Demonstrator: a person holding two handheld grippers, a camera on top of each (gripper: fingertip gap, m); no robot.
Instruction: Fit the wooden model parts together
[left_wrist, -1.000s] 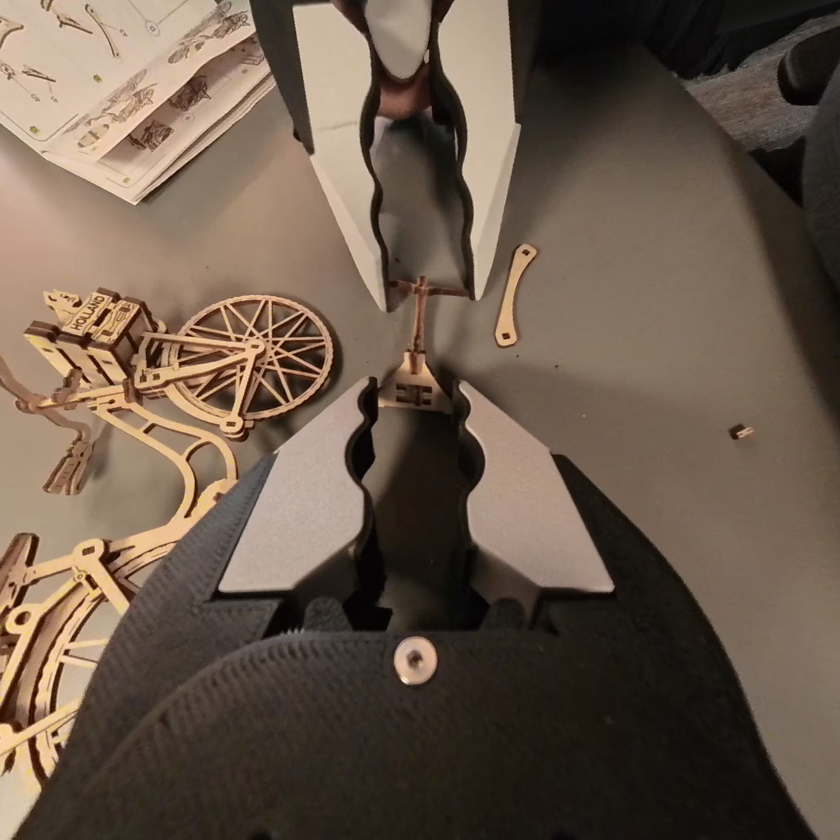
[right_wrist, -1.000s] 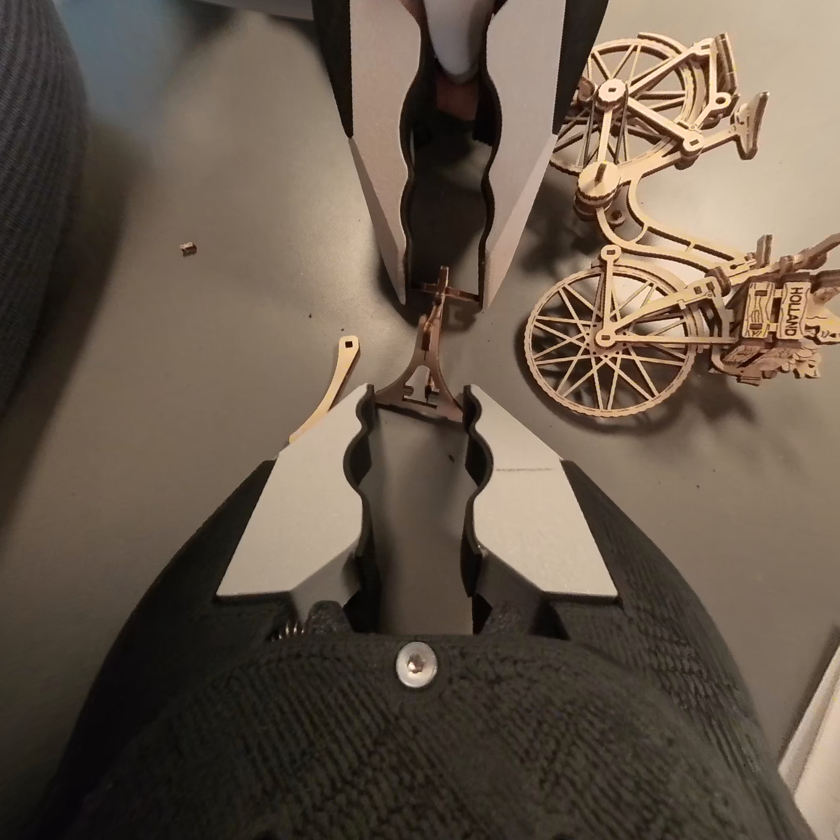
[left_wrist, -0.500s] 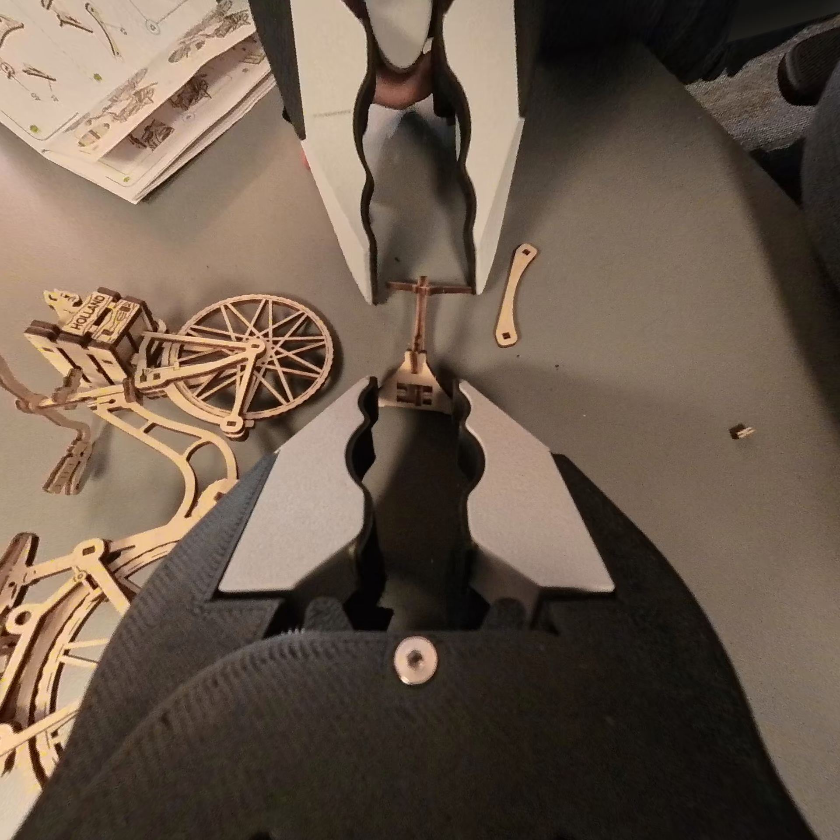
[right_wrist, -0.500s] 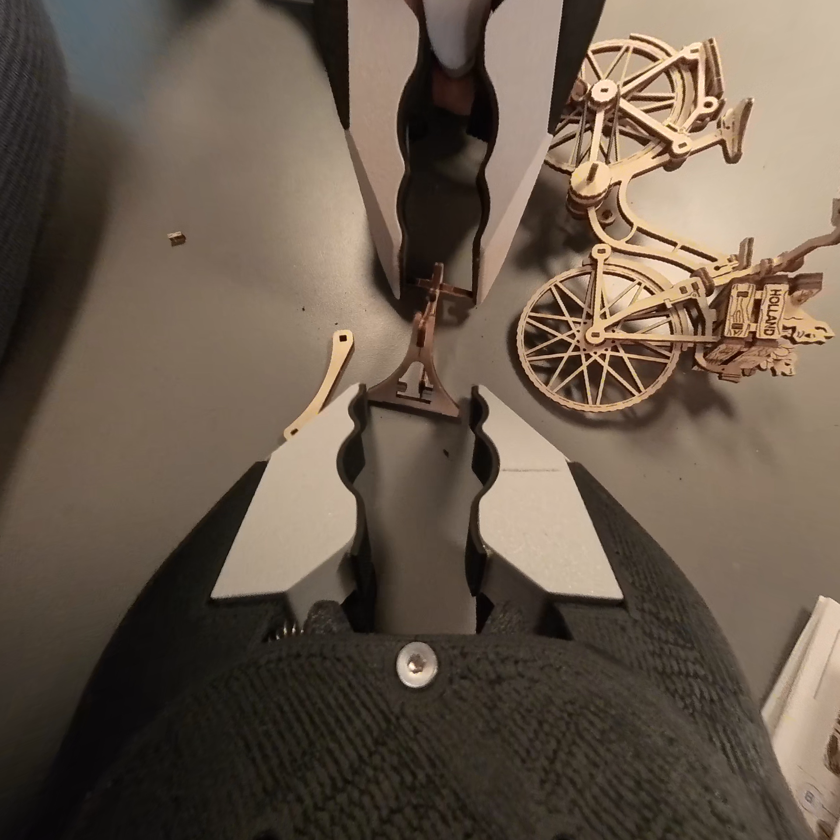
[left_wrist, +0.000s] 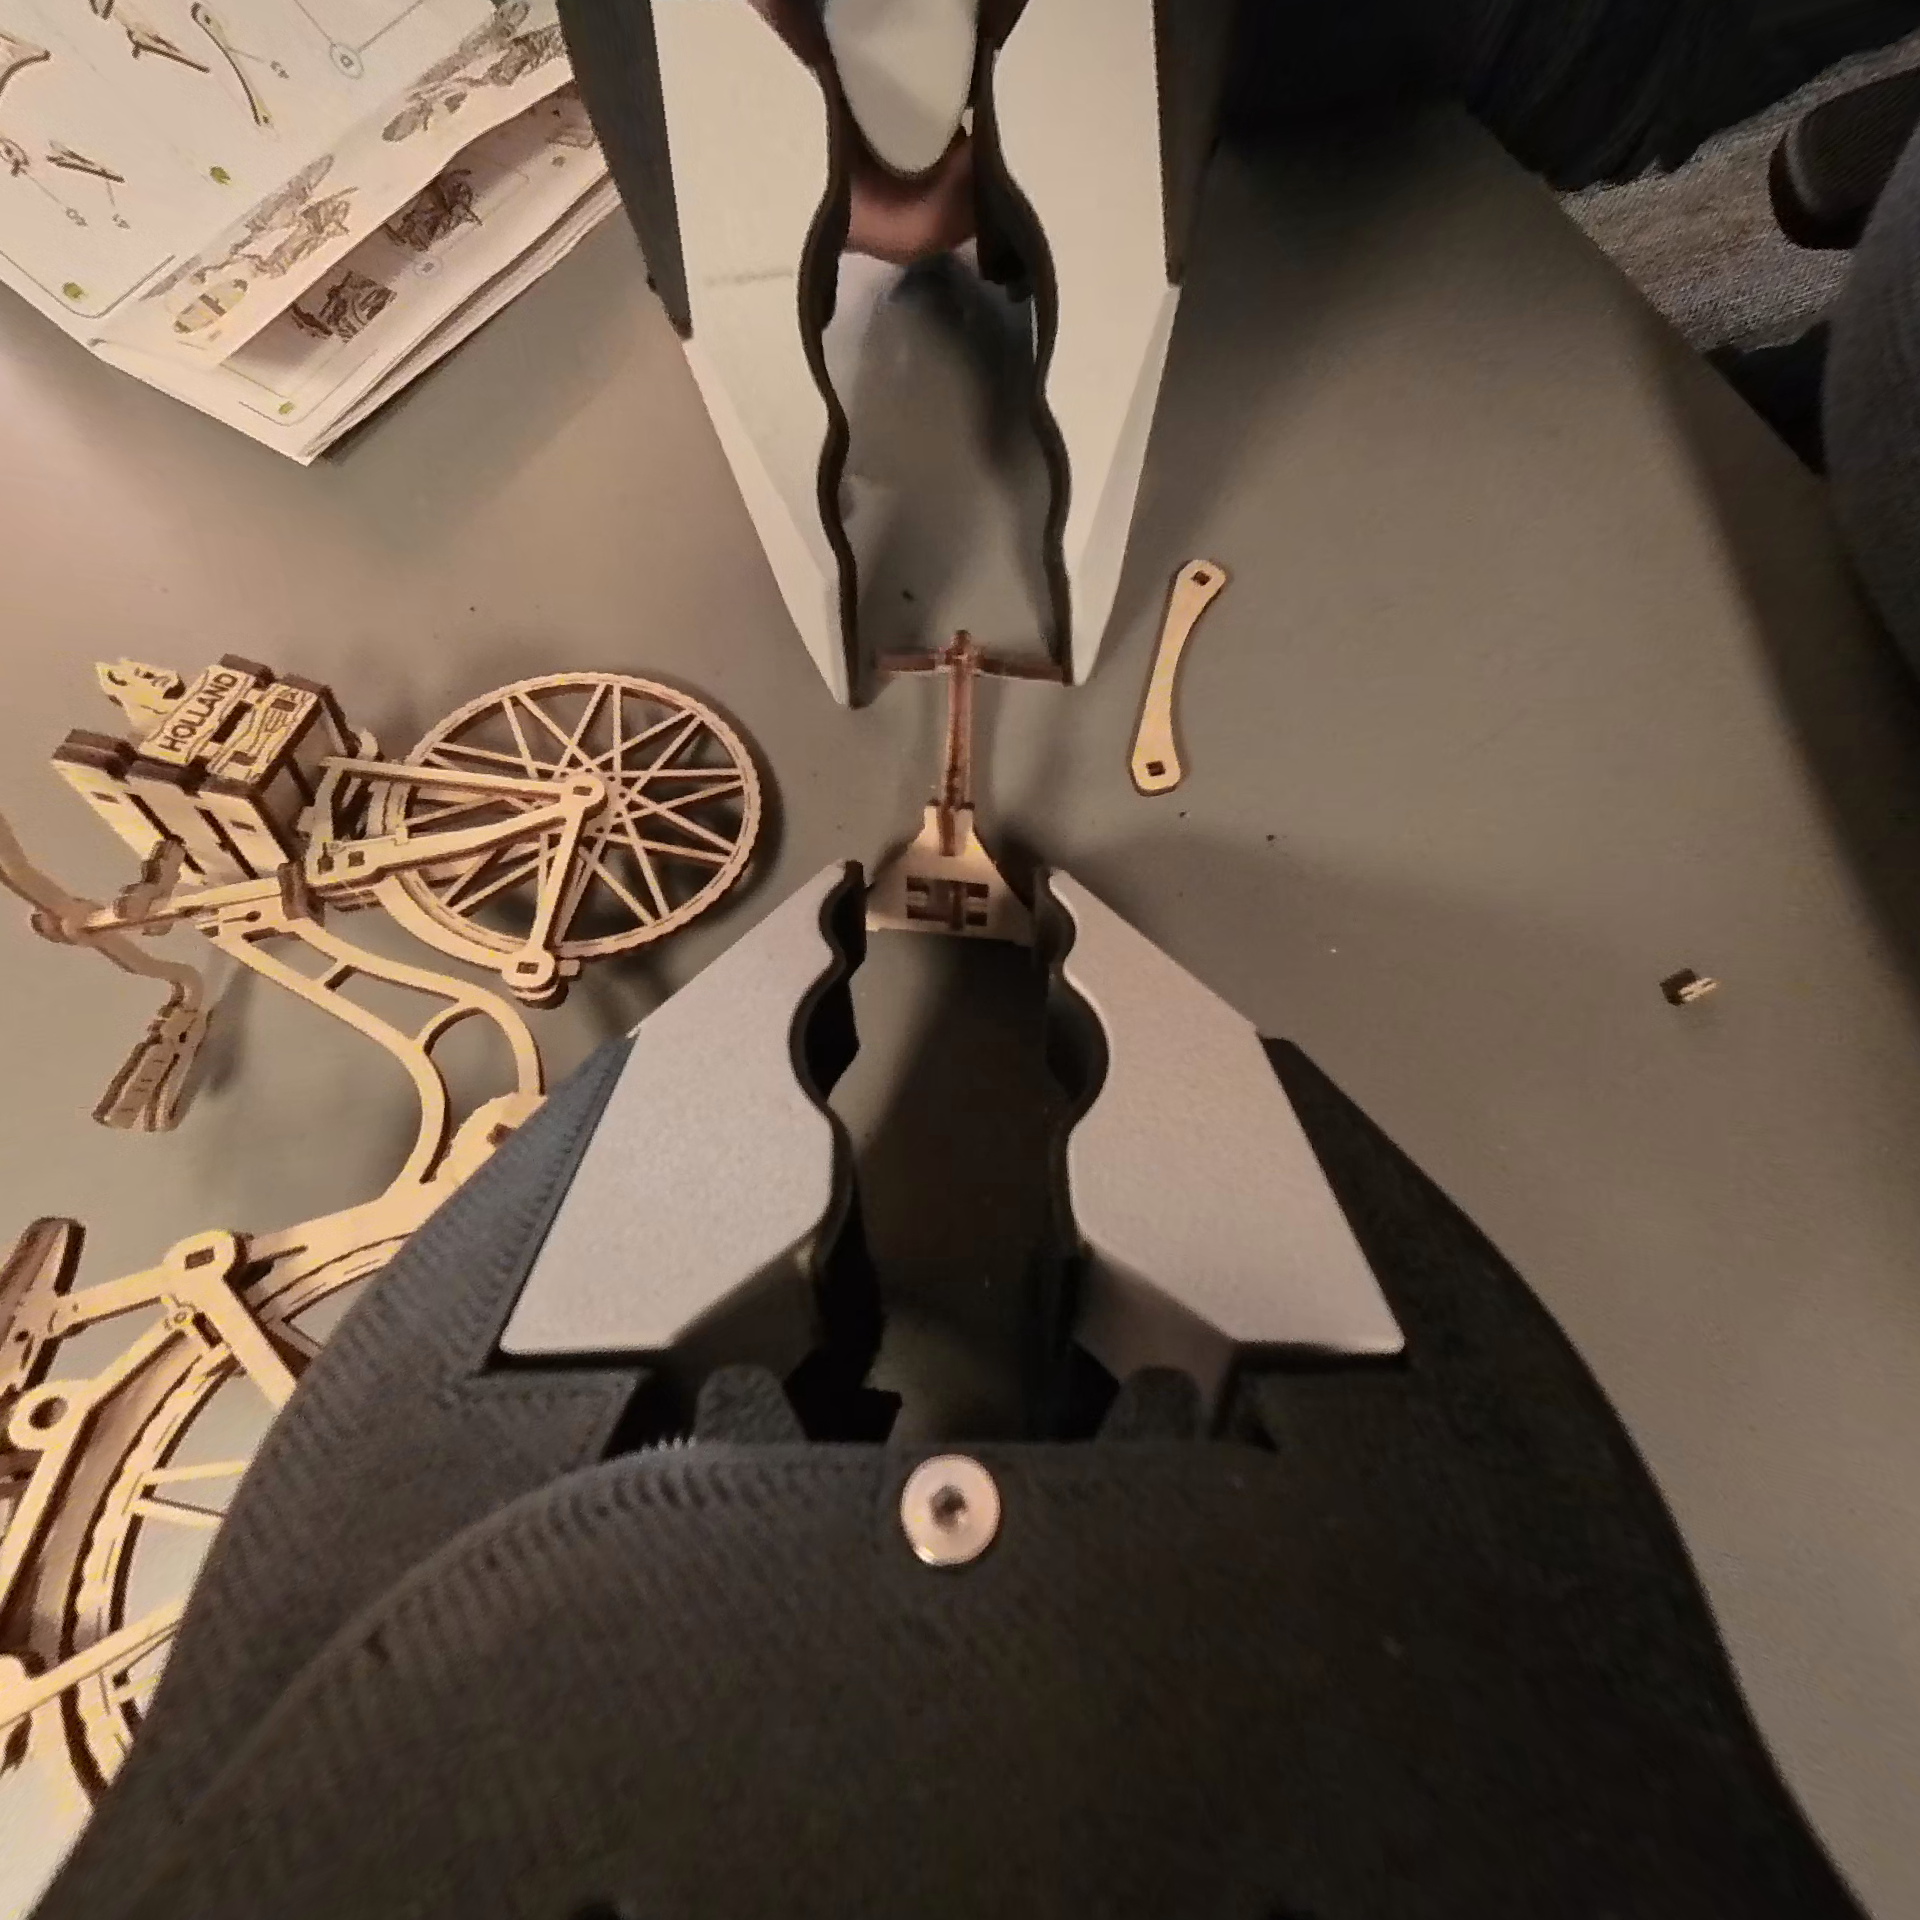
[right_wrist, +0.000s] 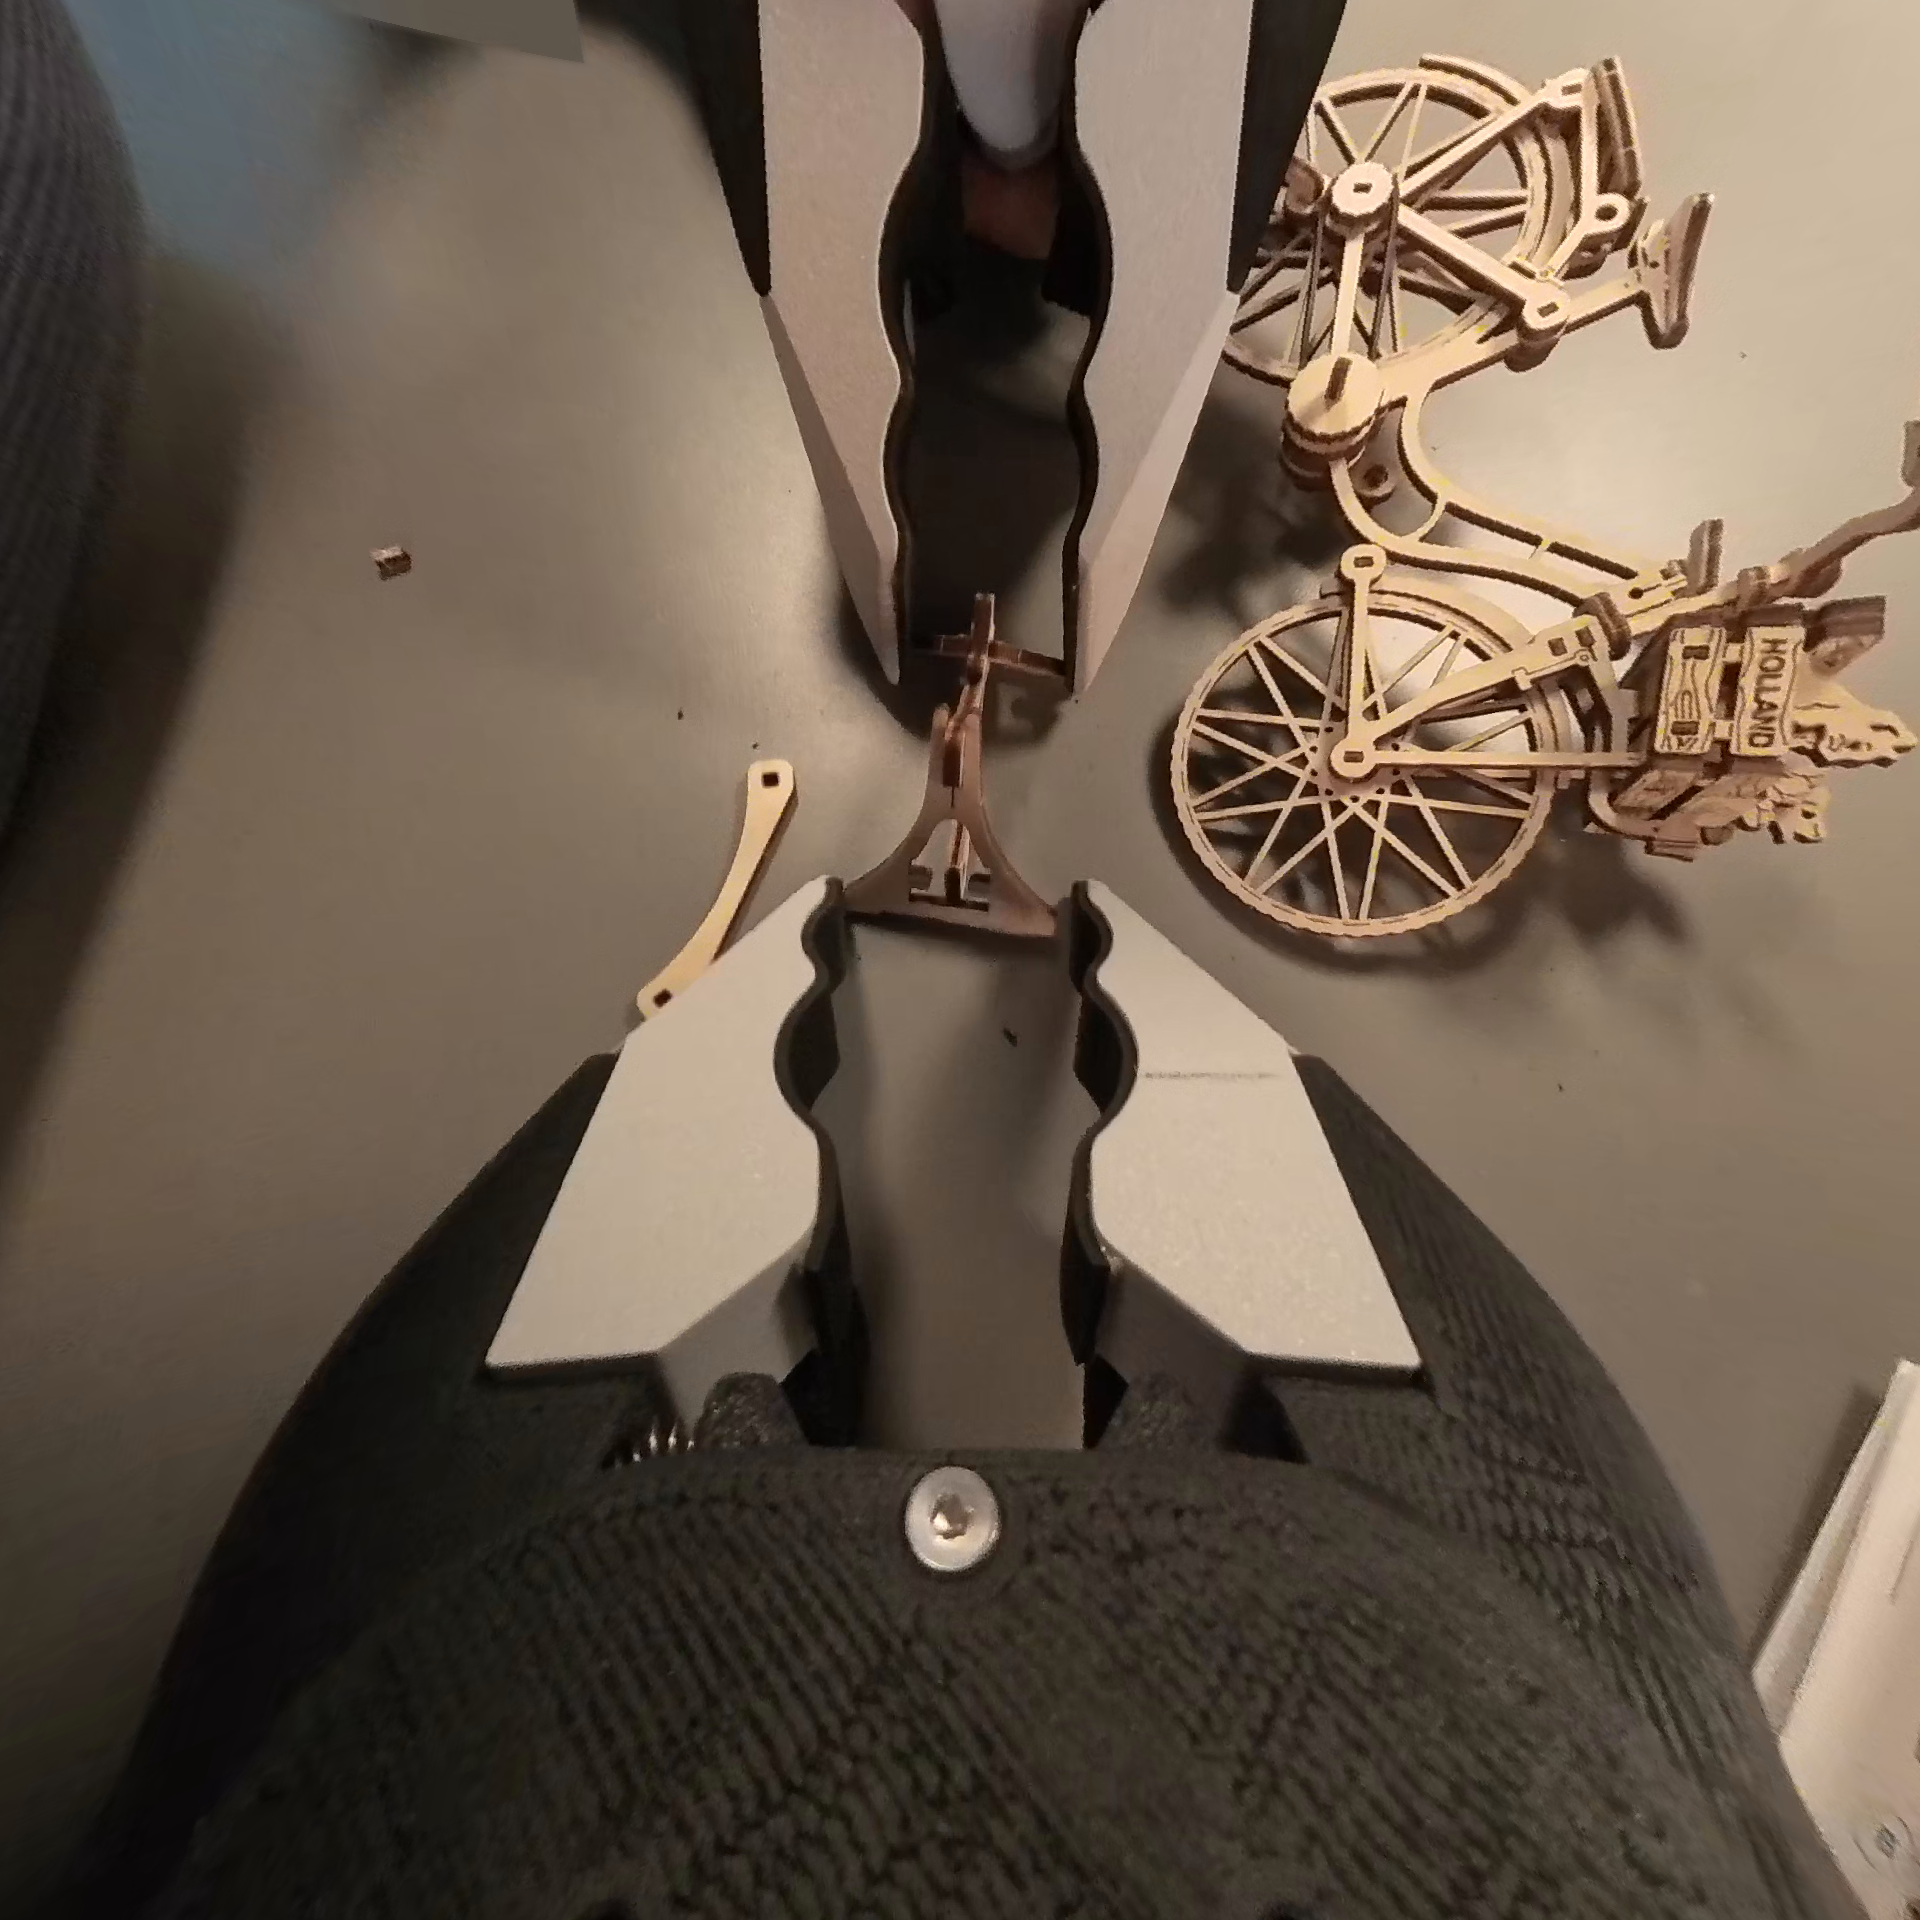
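A small wooden stand-shaped part (left_wrist: 951, 894) is held between my two grippers, which face each other tip to tip over the grey table (left_wrist: 1455, 727). My left gripper (left_wrist: 951, 904) is shut on its slotted trapezoid end. My right gripper (right_wrist: 954, 899) closes on the opposite flared end (right_wrist: 951, 883) at the very fingertips. It shows in the left wrist view (left_wrist: 966, 665) at the top, on the thin crossbar. The thin stem (left_wrist: 954, 748) spans the gap between the grippers. The wooden bicycle model (left_wrist: 582, 821) lies flat to the left; in the right wrist view it (right_wrist: 1361, 758) lies to the right.
A loose curved wooden strip (left_wrist: 1174, 675) lies beside the grippers, also in the right wrist view (right_wrist: 727, 883). A tiny wooden block (left_wrist: 1685, 987) lies farther off. An instruction booklet (left_wrist: 260, 208) is at the far left corner. Dark fabric seating (left_wrist: 1849, 312) borders the table edge. My hands' fingertips stand some 5 cm from each other. The tiny wooden block (left_wrist: 1685, 987) sits 11 cm or so from the ends of my left fingers. My right wrist view (right_wrist: 395, 549) looks at it from another angle.
My right gripper's jaws widened slightly around the part's end and the gripper shifted a little. My left gripper kept its hold and has not moved.
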